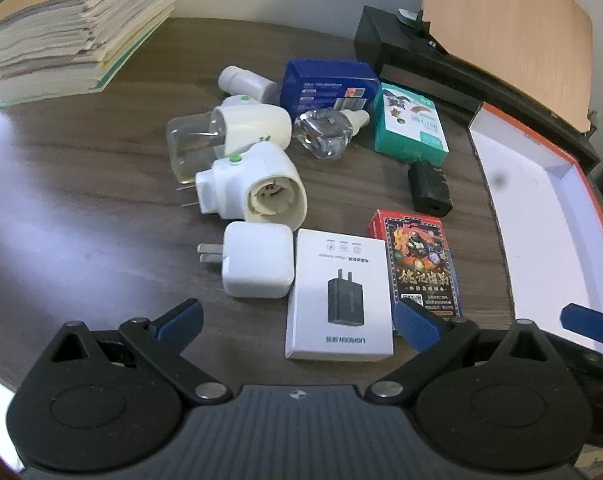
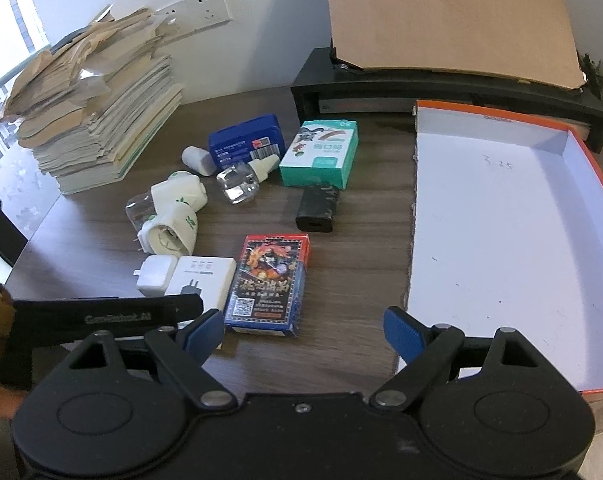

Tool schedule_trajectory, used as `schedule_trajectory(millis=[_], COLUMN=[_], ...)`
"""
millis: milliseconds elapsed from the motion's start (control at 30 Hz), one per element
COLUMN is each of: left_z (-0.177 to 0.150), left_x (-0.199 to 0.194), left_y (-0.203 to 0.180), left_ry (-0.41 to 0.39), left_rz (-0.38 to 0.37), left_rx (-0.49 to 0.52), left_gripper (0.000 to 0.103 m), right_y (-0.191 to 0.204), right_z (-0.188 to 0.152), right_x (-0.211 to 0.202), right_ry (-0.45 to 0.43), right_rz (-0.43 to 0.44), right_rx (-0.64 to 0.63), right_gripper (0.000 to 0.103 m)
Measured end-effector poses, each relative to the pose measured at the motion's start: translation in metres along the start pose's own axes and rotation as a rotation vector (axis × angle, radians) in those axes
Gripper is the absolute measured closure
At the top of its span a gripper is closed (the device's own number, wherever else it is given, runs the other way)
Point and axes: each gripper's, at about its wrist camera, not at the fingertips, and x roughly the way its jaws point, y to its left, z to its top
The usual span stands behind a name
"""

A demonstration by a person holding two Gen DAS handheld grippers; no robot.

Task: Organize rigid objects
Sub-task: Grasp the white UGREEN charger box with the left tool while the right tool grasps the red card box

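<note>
Small items lie on a dark wood table (image 1: 81,200): a white adapter box (image 1: 339,296), a red card deck box (image 1: 421,260) (image 2: 267,280), a white charger cube (image 1: 257,266), a black charger (image 1: 429,188) (image 2: 317,206), two cream plug-in vaporizers (image 1: 257,184), a clear bottle (image 1: 321,132), a teal box (image 1: 411,124) and a blue box (image 1: 325,84). An open orange-edged white box (image 2: 501,220) (image 1: 541,220) lies at the right. My left gripper (image 1: 297,322) is open and empty just before the adapter box. My right gripper (image 2: 303,330) is open and empty beside the card deck.
A tall stack of papers and books (image 2: 97,120) (image 1: 69,28) stands at the back left. A black monitor stand (image 2: 441,92) with a brown board on it runs along the back right. Wall sockets (image 2: 199,8) are behind the stack.
</note>
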Motion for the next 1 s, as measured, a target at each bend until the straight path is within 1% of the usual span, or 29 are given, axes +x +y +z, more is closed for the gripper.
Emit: schedule_trajectory(millis=[133, 267, 400, 433, 467, 533, 733, 833, 900, 933, 1000], left_z=[0.002, 0.003, 0.002, 0.001, -0.001, -0.003, 0.0, 0.004, 0.007, 0.009, 0.007], left_x=[0.012, 0.023, 0.025, 0.025, 0.024, 0.024, 0.025, 0.03, 0.034, 0.034, 0.031], left_y=[-0.006, -0.012, -0.018, -0.019, -0.021, -0.023, -0.007, -0.008, -0.011, -0.011, -0.013], left_ry=[0.002, 0.009, -0.006, -0.008, -0.011, -0.02, -0.048, -0.06, -0.063, -0.061, -0.066], left_rz=[0.028, 0.026, 0.013, 0.001, -0.012, -0.028, 0.024, 0.053, 0.06, 0.051, 0.024], left_rx=[0.028, 0.035, 0.035, 0.039, 0.047, 0.059, -0.002, 0.025, 0.047, 0.047, 0.048], left_gripper=[0.0, 0.0, 0.0, 0.001, 0.004, 0.005, 0.002, 0.0, 0.001, 0.001, 0.009], right_y=[-0.003, -0.008, -0.014, -0.016, -0.017, -0.018, -0.021, -0.022, -0.021, -0.021, -0.02], right_z=[-0.001, -0.002, -0.003, -0.004, -0.004, -0.005, -0.006, -0.006, -0.006, -0.006, -0.005], right_x=[0.0, -0.002, -0.002, -0.002, -0.002, -0.002, -0.005, -0.004, -0.005, -0.004, -0.004], right_ry=[0.001, 0.003, 0.006, 0.007, 0.01, 0.014, 0.01, 0.014, 0.015, 0.014, 0.013], right_rz=[-0.008, -0.016, -0.028, -0.029, -0.03, -0.032, -0.036, -0.033, -0.032, -0.031, -0.029], right_rx=[0.0, 0.008, 0.021, 0.026, 0.031, 0.036, 0.03, 0.032, 0.027, 0.025, 0.023], right_gripper=[0.001, 0.001, 0.001, 0.001, 0.001, 0.001, 0.001, 0.001, 0.001, 0.001, 0.001])
